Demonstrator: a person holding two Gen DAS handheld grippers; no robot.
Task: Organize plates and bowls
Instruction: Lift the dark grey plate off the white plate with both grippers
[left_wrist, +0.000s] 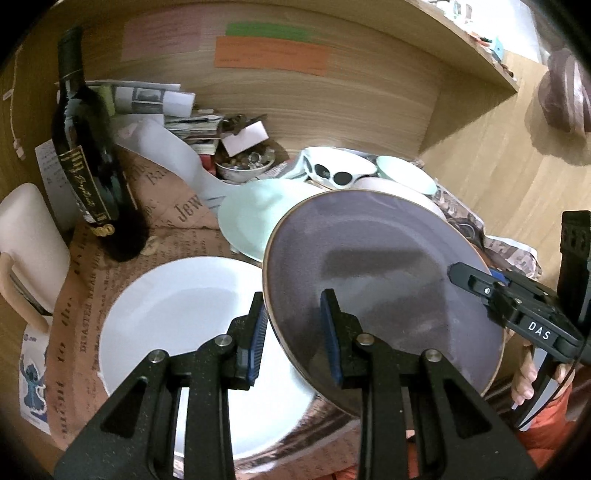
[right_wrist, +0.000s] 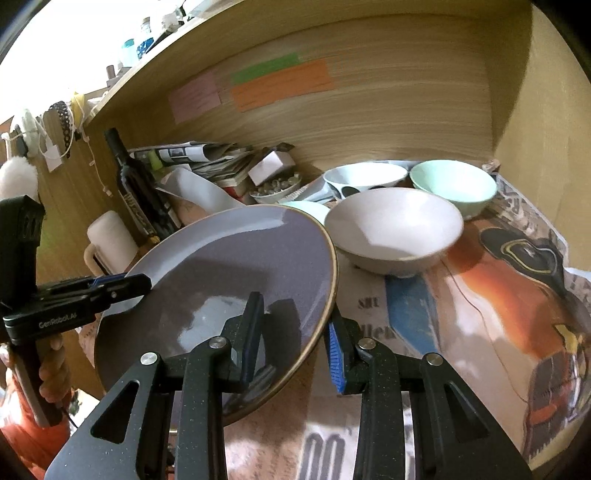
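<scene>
Grey plate held tilted between both grippers, above the white plate.

Left wrist view: left gripper (left_wrist: 295, 332) straddles the grey plate (left_wrist: 369, 266) rim at lower centre, not visibly clamped; white plate (left_wrist: 177, 317) lies lower left, beneath and beside. Right wrist view: right gripper (right_wrist: 295, 339) straddles the opposite rim of the grey plate (right_wrist: 229, 280), grip likewise unclear; bowls (right_wrist: 395, 229) sit upper right, well apart.
</scene>
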